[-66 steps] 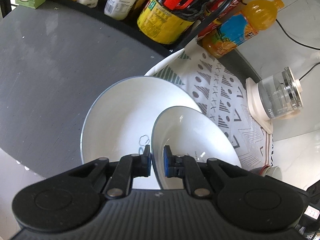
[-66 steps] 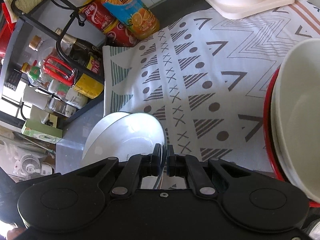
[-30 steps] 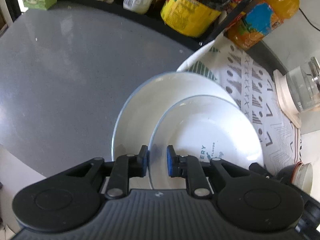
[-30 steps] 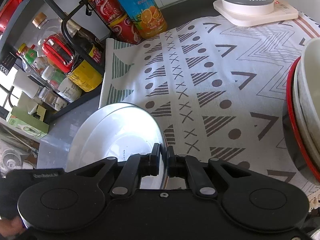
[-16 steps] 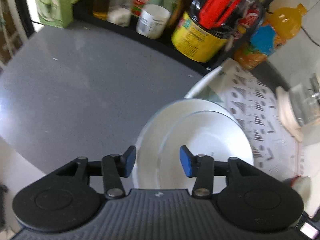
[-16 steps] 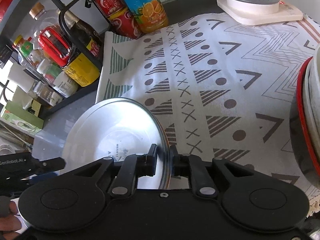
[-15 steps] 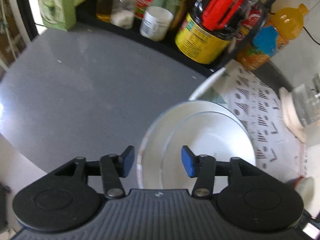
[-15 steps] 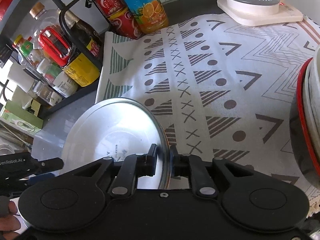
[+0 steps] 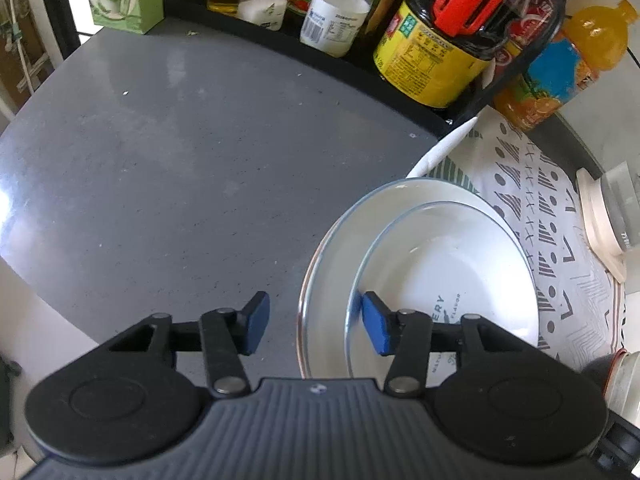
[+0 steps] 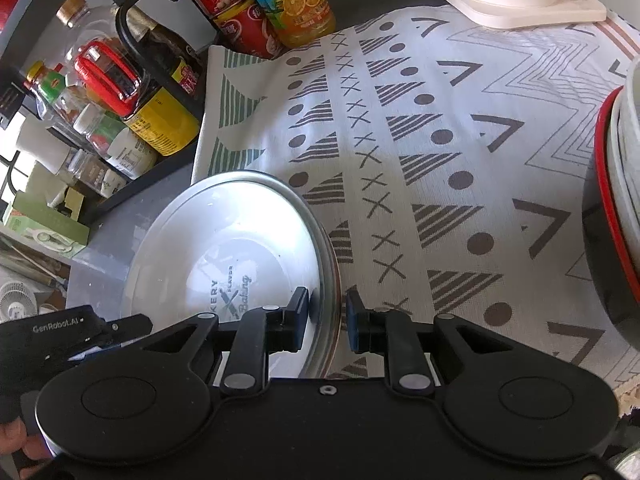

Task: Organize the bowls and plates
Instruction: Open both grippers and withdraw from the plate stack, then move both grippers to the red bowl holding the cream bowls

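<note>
Two white plates lie stacked at the edge of the patterned cloth: a smaller plate [image 9: 448, 276] with printed lettering rests inside a larger plate [image 9: 332, 240]. The stack also shows in the right wrist view [image 10: 228, 248]. My left gripper [image 9: 314, 322] is open, its jaws straddling the near rims without gripping. My right gripper [image 10: 326, 320] is open a little, its blue pads on either side of the stack's right rim. A stack of bowls [image 10: 628, 200] in a red-rimmed dish stands at the far right.
A black rack with sauce bottles [image 9: 436, 52] and jars runs along the back. An orange juice bottle [image 9: 560, 64] and red cans [image 10: 236, 16] stand by it. A kettle base [image 10: 516, 0] sits on the patterned cloth [image 10: 440, 152]. The grey counter [image 9: 160, 160] lies to the left.
Both grippers carried their plates together and set the smaller one into the larger. The left gripper opened wide and let go. The right gripper has just loosened from the rim.
</note>
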